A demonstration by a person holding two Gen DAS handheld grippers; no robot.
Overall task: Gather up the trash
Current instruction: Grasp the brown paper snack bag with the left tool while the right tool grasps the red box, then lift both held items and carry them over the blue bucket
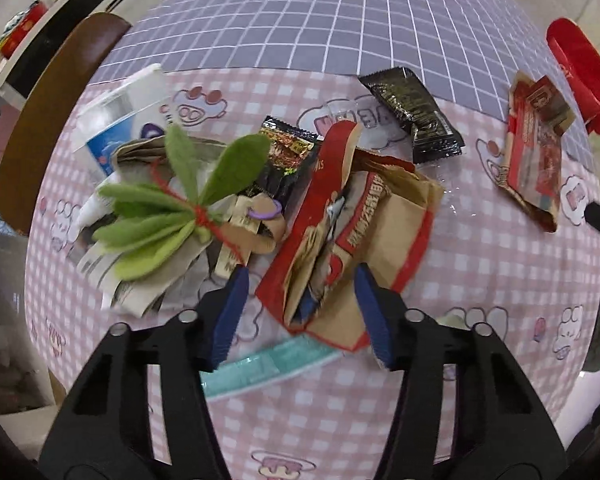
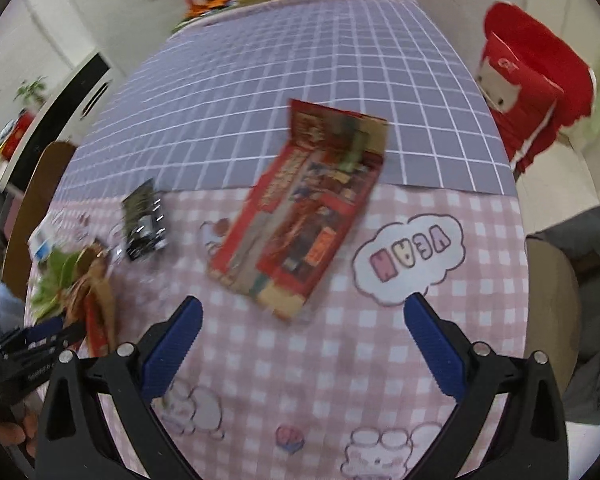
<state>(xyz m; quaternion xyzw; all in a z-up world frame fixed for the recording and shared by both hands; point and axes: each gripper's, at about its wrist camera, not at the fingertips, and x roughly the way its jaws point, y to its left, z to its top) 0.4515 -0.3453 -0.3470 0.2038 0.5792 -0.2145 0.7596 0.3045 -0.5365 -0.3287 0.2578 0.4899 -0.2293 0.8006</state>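
My left gripper [image 1: 300, 276] is open, its blue fingers on either side of a crumpled red and brown paper bag [image 1: 352, 236] on the pink checked cloth. Left of the bag lies a heap of paper scraps with green felt leaves [image 1: 180, 208] and a dark snack wrapper [image 1: 288, 152]. A black wrapper [image 1: 416, 112] lies beyond it. A flat red snack box [image 1: 536, 148] lies to the right. My right gripper [image 2: 304, 304] is open and empty, just short of that red box [image 2: 304, 204]. The black wrapper [image 2: 144, 220] and the heap [image 2: 76, 280] show at the left.
A teal tray edge [image 1: 268, 364] lies under the bag near my left fingers. A white and blue carton [image 1: 120, 120] stands behind the heap. A brown chair back [image 1: 56, 108] is at the left, a red chair [image 2: 536, 80] at the right. The far table has a purple grid cloth [image 2: 300, 72].
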